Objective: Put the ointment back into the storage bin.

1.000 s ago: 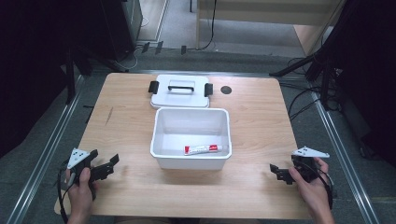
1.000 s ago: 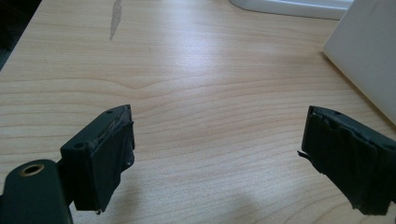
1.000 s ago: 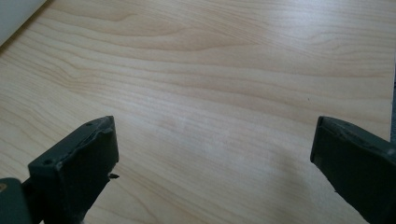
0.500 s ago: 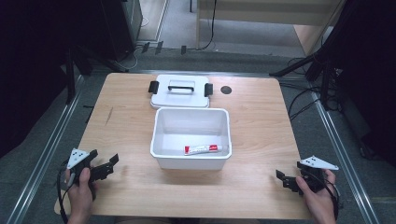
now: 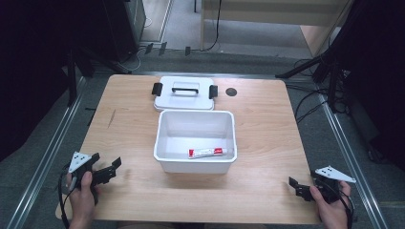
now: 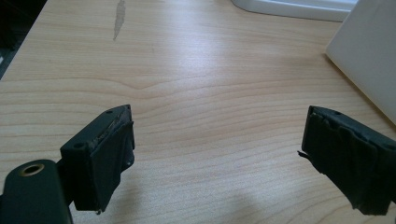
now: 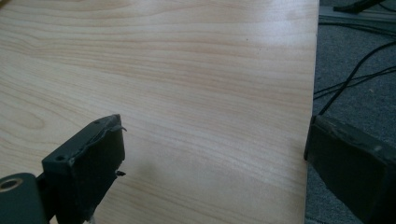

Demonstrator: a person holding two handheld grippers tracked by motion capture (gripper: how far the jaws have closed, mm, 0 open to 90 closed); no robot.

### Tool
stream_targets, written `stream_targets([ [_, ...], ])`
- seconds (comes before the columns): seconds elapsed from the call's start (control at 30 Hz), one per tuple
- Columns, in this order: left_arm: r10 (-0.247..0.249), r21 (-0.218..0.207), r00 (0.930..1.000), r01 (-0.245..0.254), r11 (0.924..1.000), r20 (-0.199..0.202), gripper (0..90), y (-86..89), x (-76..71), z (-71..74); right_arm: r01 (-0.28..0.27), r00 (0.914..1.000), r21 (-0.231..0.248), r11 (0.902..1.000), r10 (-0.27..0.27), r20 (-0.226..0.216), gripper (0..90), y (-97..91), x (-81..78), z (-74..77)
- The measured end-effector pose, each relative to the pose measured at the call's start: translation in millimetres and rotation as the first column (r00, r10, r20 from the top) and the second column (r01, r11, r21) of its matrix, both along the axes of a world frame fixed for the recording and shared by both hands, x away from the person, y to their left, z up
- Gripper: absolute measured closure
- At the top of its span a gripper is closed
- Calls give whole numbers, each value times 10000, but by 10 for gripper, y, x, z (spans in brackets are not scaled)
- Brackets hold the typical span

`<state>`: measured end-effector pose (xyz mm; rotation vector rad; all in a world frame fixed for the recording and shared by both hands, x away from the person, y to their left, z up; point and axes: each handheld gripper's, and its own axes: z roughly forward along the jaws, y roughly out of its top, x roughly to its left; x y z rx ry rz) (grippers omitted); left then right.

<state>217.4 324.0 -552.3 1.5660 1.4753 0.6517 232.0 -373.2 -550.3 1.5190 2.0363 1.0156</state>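
Both grippers rest at the near table corners, jaws apart and empty: left gripper (image 5: 113,167), right gripper (image 5: 295,185). The right jaws have just been closing a touch, nothing between them. We judge the tube (image 5: 207,152) already placed; it lies in the white bin (image 5: 195,164) mid-table. Next: fetch the lid (image 5: 184,102) just beyond the bin. The left gripper view adds the bin's wall (image 6: 369,56) at close range.

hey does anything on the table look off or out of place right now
Mostly tidy. The lid lies off the white bin, behind it, and a lone tube rests inside. A dark streak mars the table at left.
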Motion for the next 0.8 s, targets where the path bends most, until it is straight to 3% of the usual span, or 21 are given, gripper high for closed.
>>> stream_targets([
  [0.03, 7, 0, 10000, -7, 10000, 3, 99, 0, 0, 0, 66, 9997, -69, 10000, -64, 236, 59, 3, -13, 6],
  [0.2, 17, -45, 10000, -17, 10000, -38, 99, 7, 2, 1, 292, 9982, -507, 9983, -265, 530, 90, 36, -12, 10],
  [0.43, 65, -24, 10000, -65, 10000, -42, 99, 7, 2, 1, 518, 9975, -468, 9976, -494, 506, 127, 43, 11, 10],
  [0.8, 118, -87, 9998, -120, 9999, -182, 99, 13, 14, -1, 348, 9990, -518, 9980, -333, 307, 127, 62, 21, 4],
])
